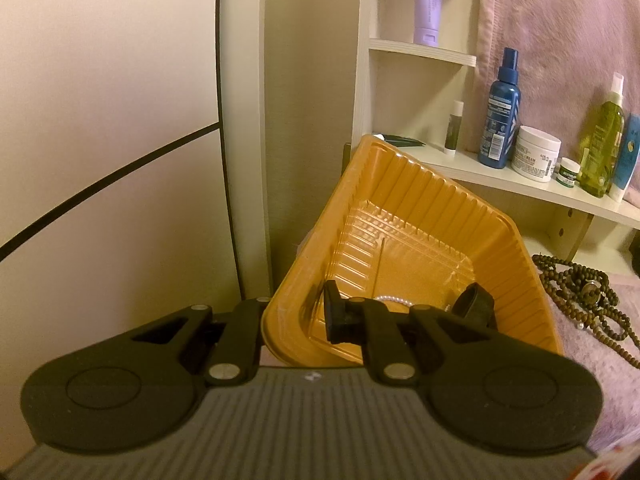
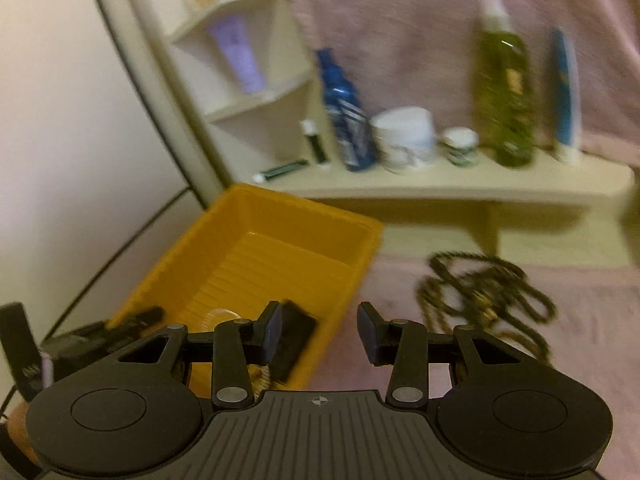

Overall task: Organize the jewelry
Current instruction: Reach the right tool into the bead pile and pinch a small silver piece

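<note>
We note the brown bead necklace (image 2: 486,294) lying in loose coils on the pink cloth, ahead-right of the open, empty right hand-held gripper (image 2: 318,330), the nearer one; the left hand-held gripper (image 1: 298,322) clamps the orange tray's (image 1: 420,216) rim.

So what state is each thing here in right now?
Yellow tray: near wall clamped by the left gripper.
Pearl string: lying inside the tray.
Right gripper: open, empty.
Brown bead necklace: loose heap on the pink cloth, outside the tray.
Blue bottle: upright on the shelf, capped.
</note>
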`<state>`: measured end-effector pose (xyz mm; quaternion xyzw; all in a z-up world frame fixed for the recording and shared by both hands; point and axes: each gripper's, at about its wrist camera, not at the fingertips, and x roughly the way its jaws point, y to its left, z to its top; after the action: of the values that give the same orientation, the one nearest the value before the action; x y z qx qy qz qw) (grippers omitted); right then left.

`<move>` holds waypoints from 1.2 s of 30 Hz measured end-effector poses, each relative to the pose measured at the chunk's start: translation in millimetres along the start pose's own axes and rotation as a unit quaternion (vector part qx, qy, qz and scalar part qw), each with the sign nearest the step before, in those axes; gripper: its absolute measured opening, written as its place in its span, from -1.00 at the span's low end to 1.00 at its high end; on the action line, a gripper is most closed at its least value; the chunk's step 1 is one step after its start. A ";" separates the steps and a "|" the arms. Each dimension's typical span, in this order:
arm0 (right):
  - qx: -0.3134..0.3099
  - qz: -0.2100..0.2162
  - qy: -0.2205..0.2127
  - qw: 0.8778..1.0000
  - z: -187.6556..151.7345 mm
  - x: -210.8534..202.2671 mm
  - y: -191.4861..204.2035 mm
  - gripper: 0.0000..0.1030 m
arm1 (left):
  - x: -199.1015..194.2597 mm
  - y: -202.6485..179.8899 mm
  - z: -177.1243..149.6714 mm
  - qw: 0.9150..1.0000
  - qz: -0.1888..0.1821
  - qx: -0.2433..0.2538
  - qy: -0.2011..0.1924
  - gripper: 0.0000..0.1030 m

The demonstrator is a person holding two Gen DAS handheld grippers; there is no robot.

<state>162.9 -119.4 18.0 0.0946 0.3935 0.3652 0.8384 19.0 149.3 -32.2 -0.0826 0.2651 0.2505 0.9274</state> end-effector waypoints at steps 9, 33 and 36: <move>0.026 -0.072 0.013 0.997 -20.2 -9.4 -32.0 -0.18 | -1.0 -1.6 0.0 1.000 0.002 0.008 0.000 -0.78; -0.010 -0.103 0.029 0.994 -52.5 23.3 -56.2 -0.19 | 0.6 -2.2 0.4 1.000 0.006 0.010 0.004 -0.77; -0.003 -0.113 0.015 0.994 -47.3 27.3 -63.0 -0.35 | 1.2 -1.4 0.5 1.000 0.006 0.012 0.005 -0.77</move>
<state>173.8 -151.8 -58.0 0.0411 0.4133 0.2712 0.8683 20.8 148.7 -32.4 -0.0712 0.2732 0.2525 0.9255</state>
